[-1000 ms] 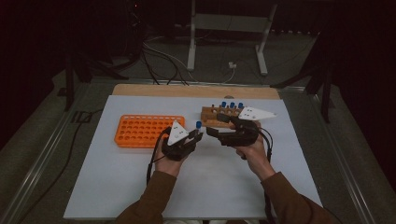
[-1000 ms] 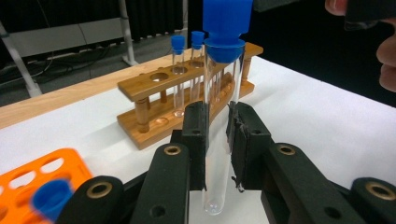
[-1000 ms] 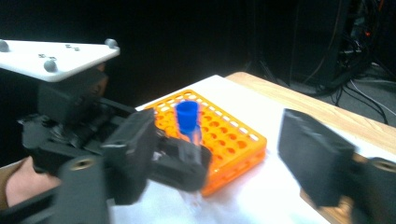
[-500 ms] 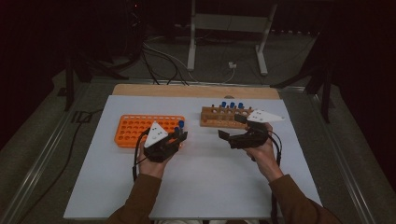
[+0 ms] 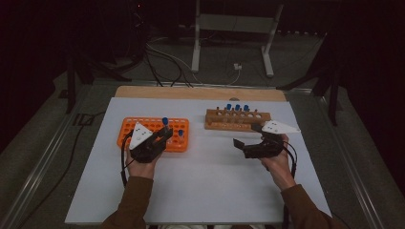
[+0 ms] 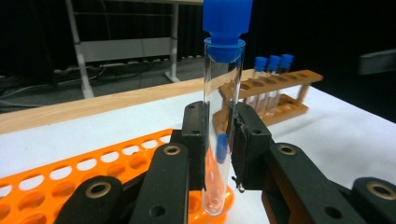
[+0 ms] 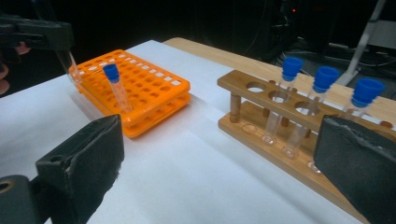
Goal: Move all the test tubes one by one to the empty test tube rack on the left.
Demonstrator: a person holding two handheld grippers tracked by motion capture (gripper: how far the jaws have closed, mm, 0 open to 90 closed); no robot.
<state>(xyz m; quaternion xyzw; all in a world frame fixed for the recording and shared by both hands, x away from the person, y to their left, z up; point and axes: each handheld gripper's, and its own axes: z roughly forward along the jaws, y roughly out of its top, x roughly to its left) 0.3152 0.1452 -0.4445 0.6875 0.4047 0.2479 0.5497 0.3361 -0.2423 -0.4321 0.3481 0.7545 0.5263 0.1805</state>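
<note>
A clear glass test tube (image 6: 223, 126) with a blue cap is standing upright, its bottom hanging just over the orange rack (image 6: 70, 170).

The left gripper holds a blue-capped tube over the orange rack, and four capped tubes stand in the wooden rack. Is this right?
Not quite: three tubes stand in the wooden rack, as the right gripper view shows. The left gripper does hold a blue-capped tube over the orange rack.

Both forearms, in brown sleeves, reach forward side by side, well apart. The left hand's black two-jaw gripper (image 5: 165, 134) has its jaws clamped together, pointing forward. The right hand's black two-jaw gripper (image 5: 244, 143) points toward the left one, its jaws having just spread wide with nothing between them.
</note>
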